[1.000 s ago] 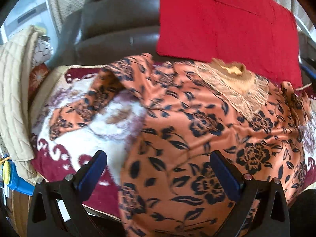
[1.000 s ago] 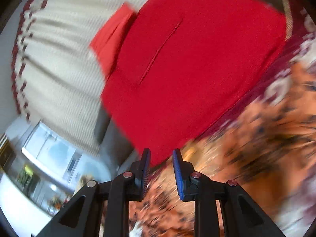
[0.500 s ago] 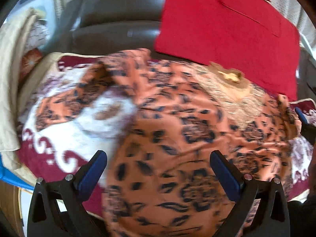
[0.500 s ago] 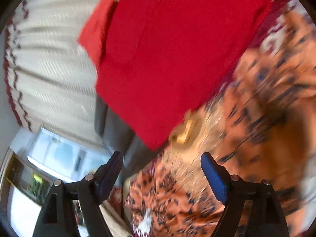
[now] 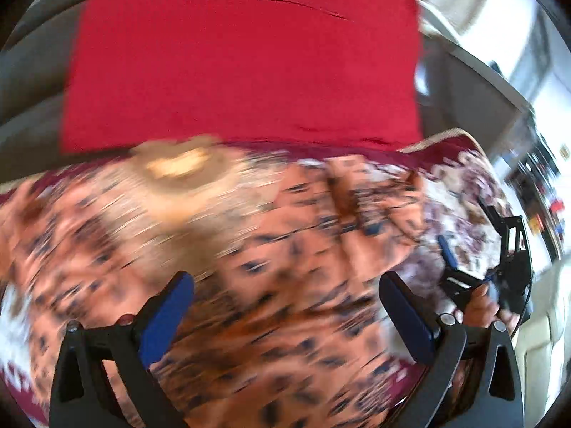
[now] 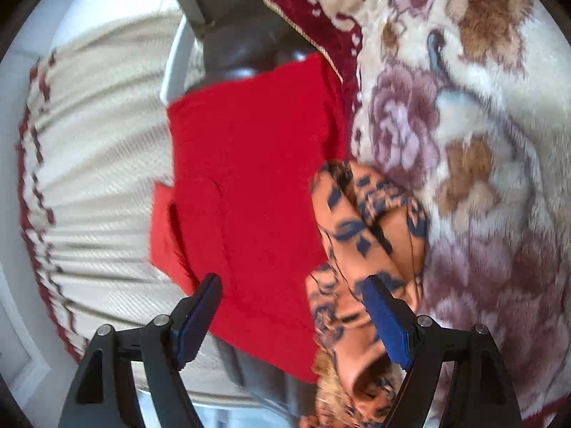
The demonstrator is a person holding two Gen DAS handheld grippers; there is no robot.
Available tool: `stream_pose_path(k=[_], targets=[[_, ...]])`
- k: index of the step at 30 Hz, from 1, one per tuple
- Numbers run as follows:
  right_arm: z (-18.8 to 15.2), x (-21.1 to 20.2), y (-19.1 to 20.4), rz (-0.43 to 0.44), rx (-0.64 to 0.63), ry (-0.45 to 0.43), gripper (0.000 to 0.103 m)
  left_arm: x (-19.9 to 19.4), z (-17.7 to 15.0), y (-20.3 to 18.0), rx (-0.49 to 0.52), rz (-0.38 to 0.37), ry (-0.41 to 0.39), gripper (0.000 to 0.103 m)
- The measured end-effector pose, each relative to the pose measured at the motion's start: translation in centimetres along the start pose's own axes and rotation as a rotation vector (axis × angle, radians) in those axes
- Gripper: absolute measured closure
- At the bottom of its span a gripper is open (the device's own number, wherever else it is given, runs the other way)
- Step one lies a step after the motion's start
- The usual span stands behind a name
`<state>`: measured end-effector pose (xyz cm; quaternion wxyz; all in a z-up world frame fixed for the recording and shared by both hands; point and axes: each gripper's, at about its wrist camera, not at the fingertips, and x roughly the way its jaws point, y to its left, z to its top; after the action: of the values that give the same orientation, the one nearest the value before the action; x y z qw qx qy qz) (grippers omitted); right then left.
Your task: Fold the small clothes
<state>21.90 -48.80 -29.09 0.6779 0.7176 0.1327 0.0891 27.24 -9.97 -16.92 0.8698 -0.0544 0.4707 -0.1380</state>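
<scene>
An orange garment with a dark blue flower print (image 5: 271, 249) lies spread on a floral blanket (image 5: 467, 192); its beige lace collar (image 5: 178, 174) is at the upper left. The view is blurred. My left gripper (image 5: 285, 314) is open and empty just above the garment's lower part. My right gripper (image 6: 292, 317) is open; it also shows in the left wrist view (image 5: 464, 235) at the garment's right edge. In the right wrist view a bunched sleeve of the garment (image 6: 360, 235) lies by the right fingertip (image 6: 378, 306).
A red cushion (image 5: 242, 64) leans on a dark leather sofa back (image 6: 246, 53) just behind the garment. A cream curtain with red trim (image 6: 92, 164) hangs behind. The floral blanket (image 6: 481, 142) covers the seat.
The left gripper has swung right, toward the garment's right side and the red cushion. The right gripper has opened wide and moved to the garment's right sleeve.
</scene>
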Motion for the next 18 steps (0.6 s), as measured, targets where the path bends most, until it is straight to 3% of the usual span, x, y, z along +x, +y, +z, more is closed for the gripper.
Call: stream_pose_path(k=[3, 4, 7, 11, 18], targets=[[1.1, -1.0, 0.5, 0.009, -0.027, -0.035, 0.019, 3.7, 2.4, -5.0, 0.061, -0.078, 0.033, 0.026], [1.4, -1.1, 0.6, 0.017, -0.025, -0.037, 0.019, 4.8, 2.9, -6.1, 0.069, -0.098, 0.048, 0.028], [1.5, -1.2, 0.7, 0.02, -0.008, -0.032, 0.019, 8.7, 4.0, -9.0, 0.06, -0.167, 0.109, 0.028], [1.9, -0.8, 0.8, 0.028, -0.011, -0.04, 0.019, 13.6, 4.2, -11.3, 0.025, -0.193, 0.207, 0.028], [1.8, -0.5, 1.6, 0.028, -0.048, -0.049, 0.019, 18.9, 4.8, -11.6, -0.058, -0.147, 0.278, 0.028]])
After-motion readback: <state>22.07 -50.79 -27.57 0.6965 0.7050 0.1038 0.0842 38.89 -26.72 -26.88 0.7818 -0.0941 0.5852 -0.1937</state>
